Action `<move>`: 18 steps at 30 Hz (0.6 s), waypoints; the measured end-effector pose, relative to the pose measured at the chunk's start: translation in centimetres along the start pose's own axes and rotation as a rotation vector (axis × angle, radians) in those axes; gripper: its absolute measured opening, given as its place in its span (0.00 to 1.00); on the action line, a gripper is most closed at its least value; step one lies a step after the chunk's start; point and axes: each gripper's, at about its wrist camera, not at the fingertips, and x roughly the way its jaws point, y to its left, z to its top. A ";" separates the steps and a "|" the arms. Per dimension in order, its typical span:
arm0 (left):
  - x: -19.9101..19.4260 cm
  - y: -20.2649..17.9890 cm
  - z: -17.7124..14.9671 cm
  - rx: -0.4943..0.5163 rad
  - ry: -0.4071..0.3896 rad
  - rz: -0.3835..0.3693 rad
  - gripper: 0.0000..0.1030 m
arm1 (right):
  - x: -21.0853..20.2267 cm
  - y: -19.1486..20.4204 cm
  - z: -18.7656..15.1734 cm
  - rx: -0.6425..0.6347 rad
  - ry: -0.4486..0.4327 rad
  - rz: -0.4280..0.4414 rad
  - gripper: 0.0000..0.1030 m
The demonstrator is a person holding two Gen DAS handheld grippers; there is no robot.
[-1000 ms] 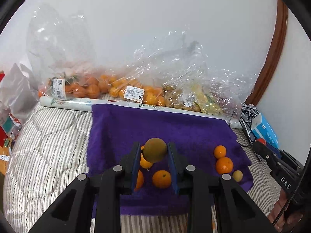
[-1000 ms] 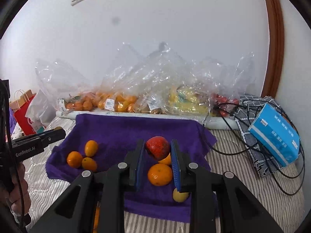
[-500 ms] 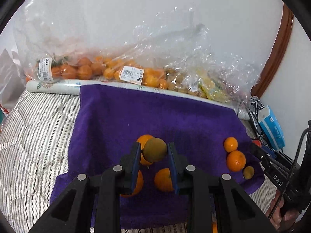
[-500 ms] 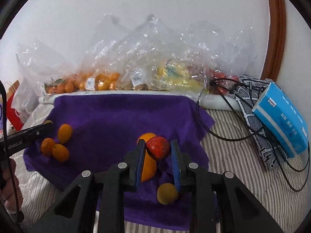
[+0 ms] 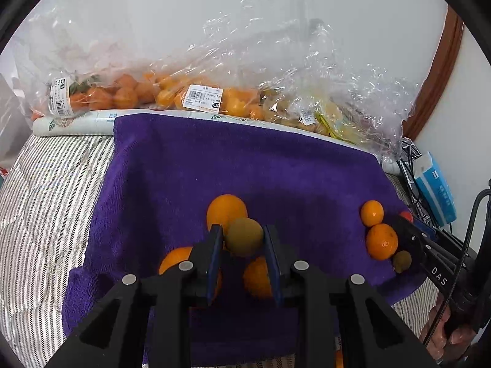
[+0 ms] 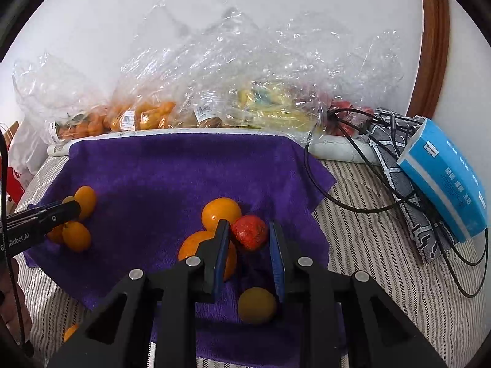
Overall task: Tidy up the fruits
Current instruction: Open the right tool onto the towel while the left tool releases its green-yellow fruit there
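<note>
Left gripper (image 5: 244, 239): clenched on an olive-green round fruit (image 5: 244, 236), held above the purple towel (image 5: 245, 165).
Right gripper (image 6: 249, 235): clenched on a red fruit (image 6: 249, 232) (mottled skin), also above the towel.
Under the left gripper: three oranges clustered together; the rear orange (image 5: 226, 210) sits just behind the held green fruit.
Under the right gripper: two oranges touching each other, the farther one (image 6: 221, 213) just beside the red fruit; a yellow-green fruit (image 6: 257, 305) lies nearer the towel's front edge.
Towel: spread on a striped bed cover (image 6: 383, 245).
Back edge: clear plastic bags of fruit (image 5: 190, 98) along the white wall, price labels showing.
Right side: a blue box (image 6: 445, 178) lying on tangled black cables (image 6: 353, 202).
</note>
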 end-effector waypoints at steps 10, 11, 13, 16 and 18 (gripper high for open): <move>-0.1 -0.1 0.0 0.005 0.005 -0.009 0.27 | -0.1 0.2 0.0 -0.014 -0.008 0.002 0.28; -0.1 -0.2 0.0 0.007 0.004 -0.014 0.30 | -0.1 0.2 0.1 -0.015 -0.010 0.003 0.31; -0.2 -0.4 0.0 0.010 0.005 -0.020 0.36 | -0.3 0.2 0.1 -0.014 -0.013 0.009 0.36; -0.6 -0.9 0.1 0.021 0.004 -0.017 0.43 | -0.5 0.3 0.2 -0.010 -0.013 0.032 0.42; -1.1 -1.2 0.2 0.030 -0.005 -0.017 0.43 | -0.9 0.5 0.2 -0.016 -0.025 0.030 0.45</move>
